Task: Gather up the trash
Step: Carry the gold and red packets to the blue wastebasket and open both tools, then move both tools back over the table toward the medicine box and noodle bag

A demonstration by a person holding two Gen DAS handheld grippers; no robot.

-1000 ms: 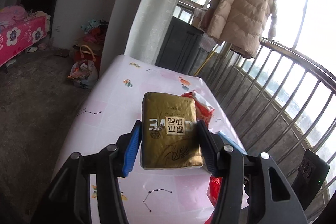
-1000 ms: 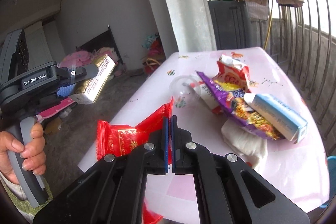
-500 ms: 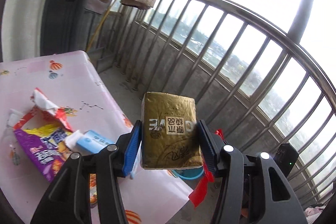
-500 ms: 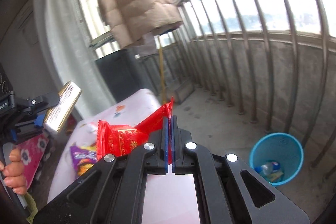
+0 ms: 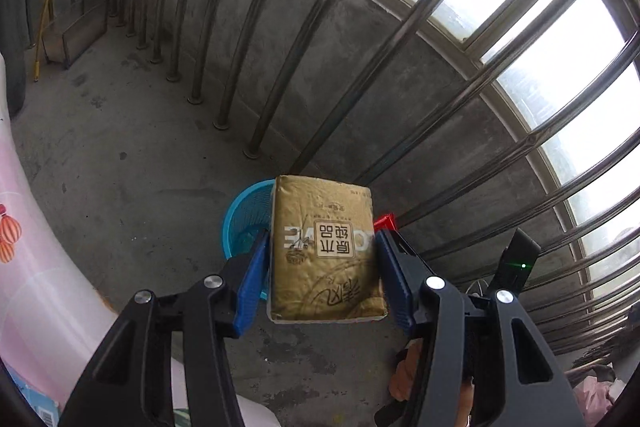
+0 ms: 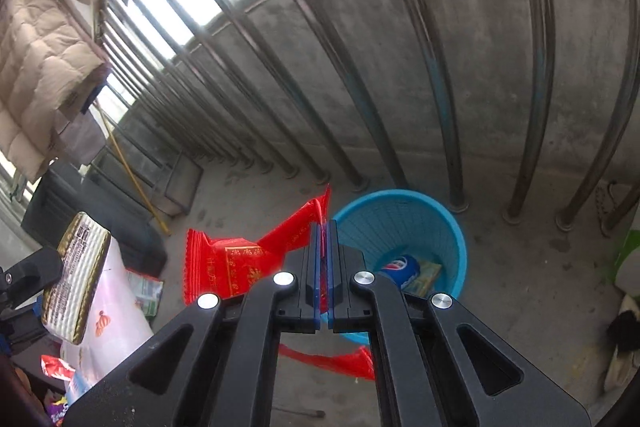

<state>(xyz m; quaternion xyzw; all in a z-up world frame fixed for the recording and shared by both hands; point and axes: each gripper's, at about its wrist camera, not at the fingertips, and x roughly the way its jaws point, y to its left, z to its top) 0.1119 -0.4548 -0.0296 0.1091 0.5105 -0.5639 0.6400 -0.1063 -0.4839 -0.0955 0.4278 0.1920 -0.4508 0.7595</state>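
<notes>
Above the blue bin [image 6: 400,227], both loads hang ready to drop: left gripper [image 5: 320,279] clamps the gold packet [image 5: 324,251]; right gripper [image 6: 324,259] pinches the red wrapper [image 6: 240,263].

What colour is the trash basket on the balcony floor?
Bright blue, with a fine mesh-patterned wall. The basket shows best in the right wrist view.
</notes>
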